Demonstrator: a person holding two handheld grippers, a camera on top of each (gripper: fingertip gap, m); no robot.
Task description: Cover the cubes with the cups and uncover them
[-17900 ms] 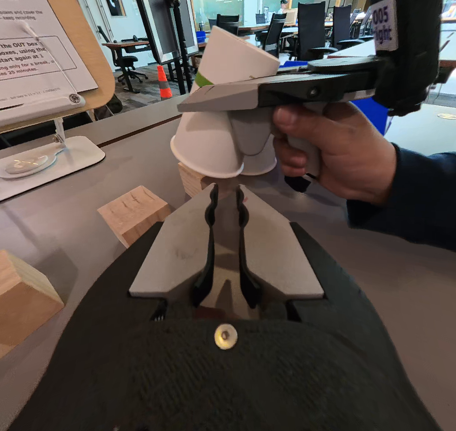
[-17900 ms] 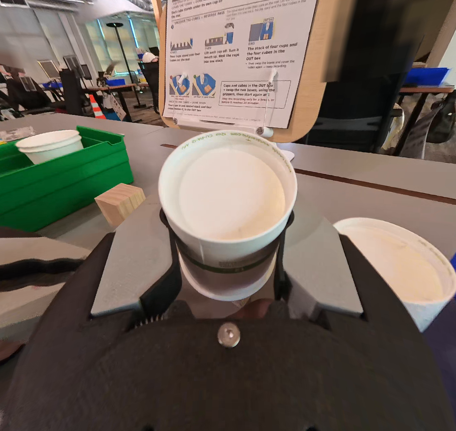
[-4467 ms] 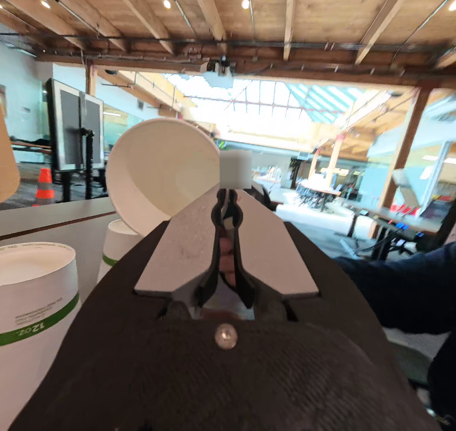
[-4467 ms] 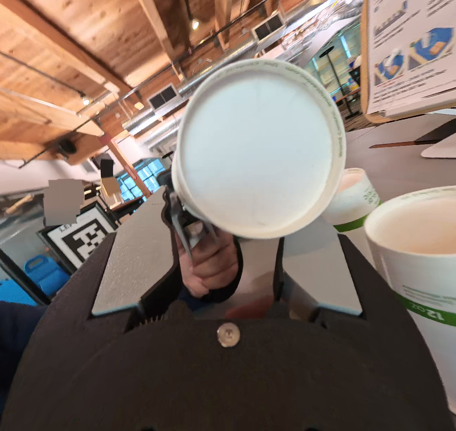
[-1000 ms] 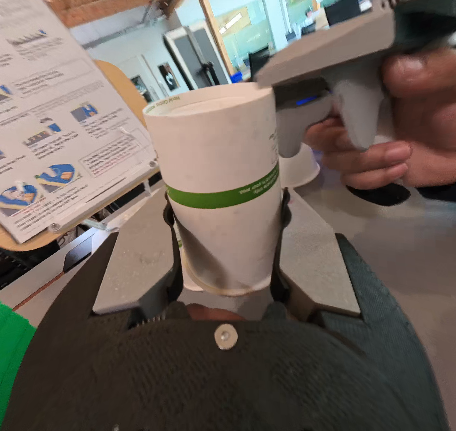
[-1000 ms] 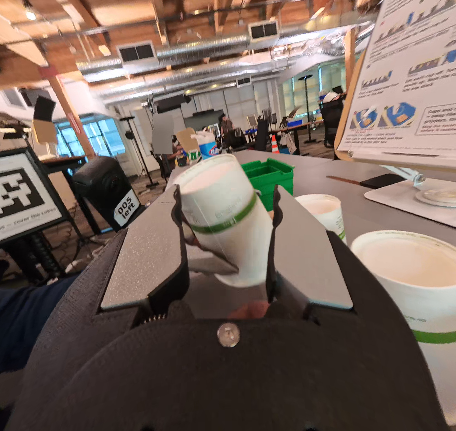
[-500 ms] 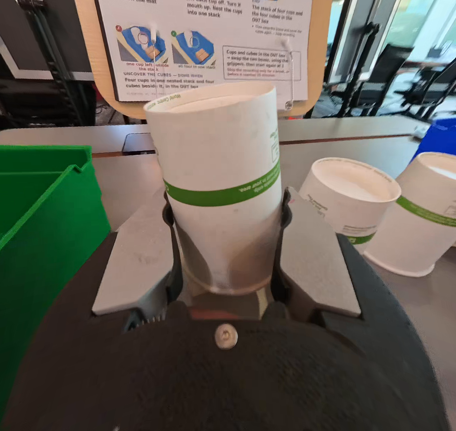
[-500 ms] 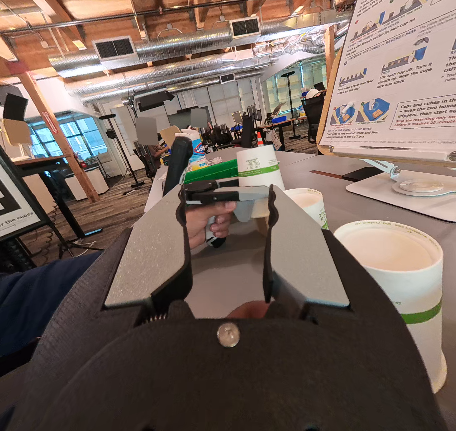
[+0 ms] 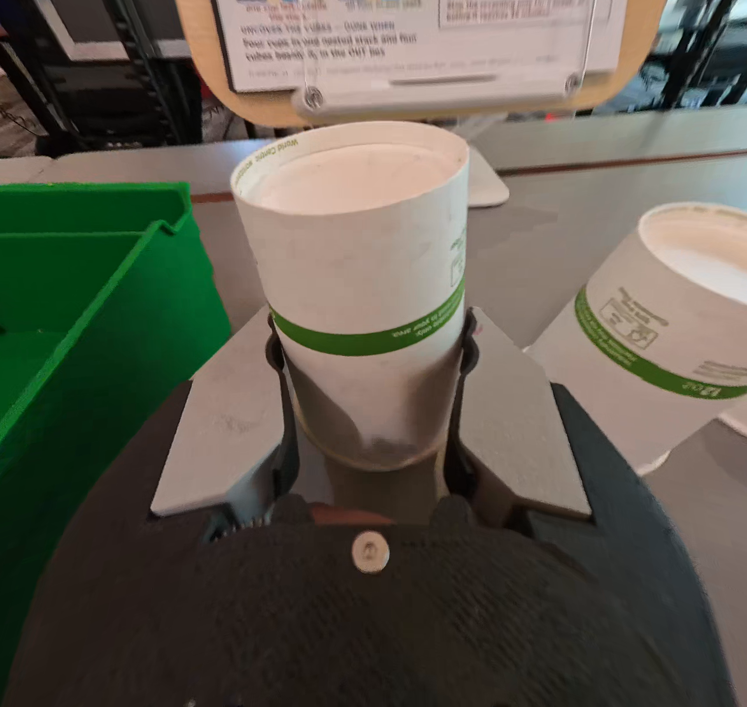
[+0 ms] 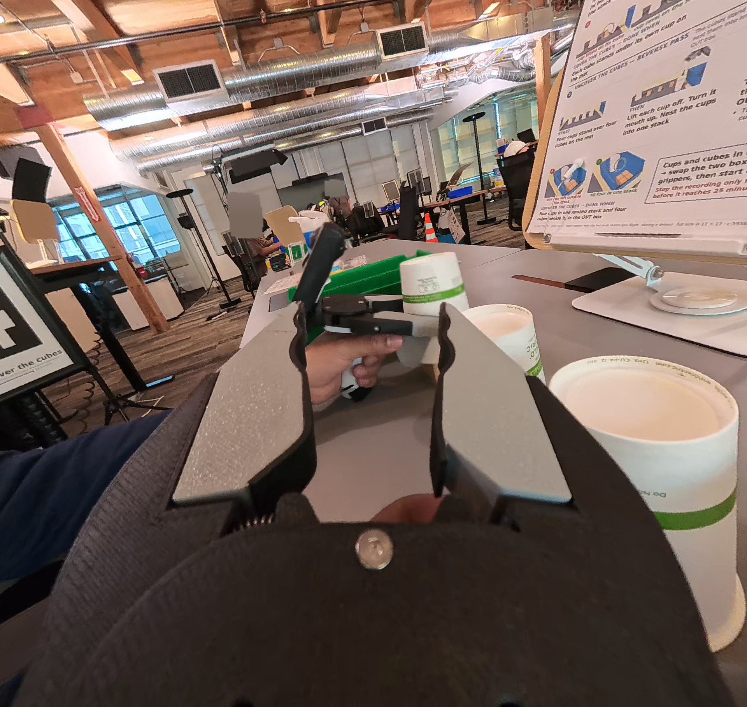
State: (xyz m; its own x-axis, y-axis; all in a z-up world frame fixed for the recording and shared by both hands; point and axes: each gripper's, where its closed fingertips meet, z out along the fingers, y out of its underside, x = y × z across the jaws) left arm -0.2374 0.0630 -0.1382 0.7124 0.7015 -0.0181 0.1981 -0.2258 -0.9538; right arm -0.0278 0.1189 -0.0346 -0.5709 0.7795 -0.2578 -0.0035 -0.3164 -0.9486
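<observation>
My left gripper (image 9: 370, 323) is shut on a white paper cup with a green band (image 9: 355, 259), held upside down with its base up and both pads pressing its sides. In the right wrist view the same cup (image 10: 430, 283) hangs in the left gripper (image 10: 420, 325) low over the grey table (image 10: 606, 343), with a bit of a pale wooden cube (image 10: 429, 373) under its rim. My right gripper (image 10: 370, 323) is open and empty, off to the right. Two more upside-down cups stand on the table, one near (image 10: 646, 445) and one farther (image 10: 505, 335).
A green bin (image 9: 101, 303) stands just left of the held cup. An upside-down cup (image 9: 655, 323) stands close on its right. An instruction board on a stand (image 9: 404, 20) is behind, with its base plate (image 10: 667, 303) on the table. A person's hand (image 10: 343, 360) grips the left handle.
A second ago the cup stood between my right fingers too. It has left them, and my left gripper has carried it away and down beside the green bin. The right gripper stays open.
</observation>
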